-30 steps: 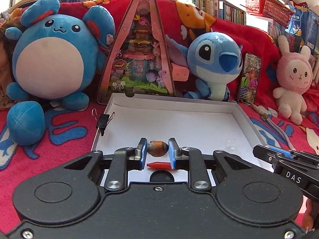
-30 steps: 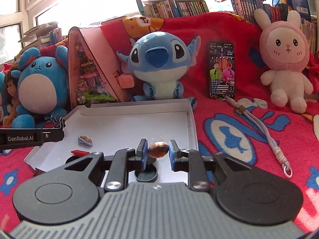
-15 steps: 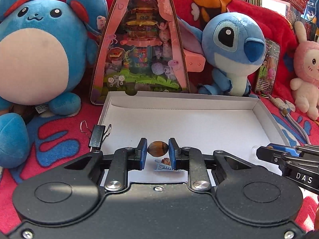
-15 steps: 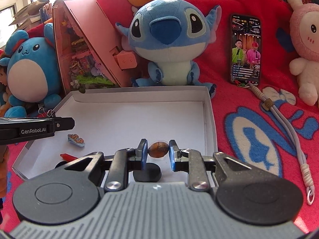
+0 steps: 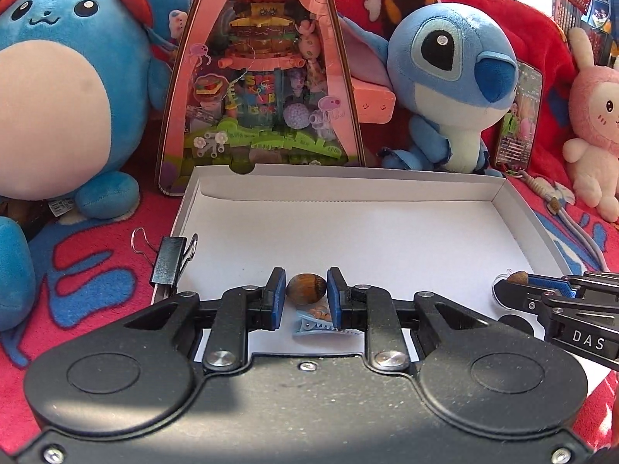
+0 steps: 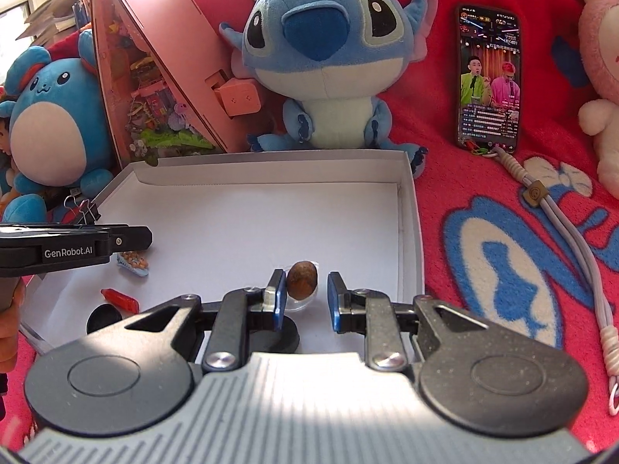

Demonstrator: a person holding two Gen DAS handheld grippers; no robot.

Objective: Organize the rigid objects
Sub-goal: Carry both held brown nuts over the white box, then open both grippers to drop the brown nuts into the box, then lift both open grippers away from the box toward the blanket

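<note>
A shallow white box (image 5: pixel 348 172) (image 6: pixel 271 178) lies open on a red blanket. My left gripper (image 5: pixel 305 282) (image 6: pixel 147 237) is shut on a brown oval stone (image 5: pixel 307 292) over the box's near left part, just above a small blue hair clip (image 5: pixel 317 323) (image 6: pixel 133 263). My right gripper (image 6: pixel 306 282) (image 5: pixel 510 290) keeps narrow jaws around a second brown stone (image 6: pixel 302 280) (image 5: pixel 516 277). That stone stands on end against the left pad, above a clear round piece on the box floor. A red piece (image 6: pixel 120 299) and black discs (image 6: pixel 102 317) also lie in the box.
A black binder clip (image 5: pixel 168 259) sits on the box's left rim. Behind the box stand a round blue plush (image 5: pixel 58 96), a pink triangular display case (image 5: pixel 267 77), a blue big-eared plush (image 5: pixel 452 77) and a pink rabbit (image 5: pixel 595 116). A phone (image 6: pixel 487 81) with a lanyard (image 6: pixel 572 239) is on the right.
Both grippers have moved forward and lower over the box. The hair clip has replaced the red piece under the left gripper. The right gripper's stone has turned from lying across to standing upright.
</note>
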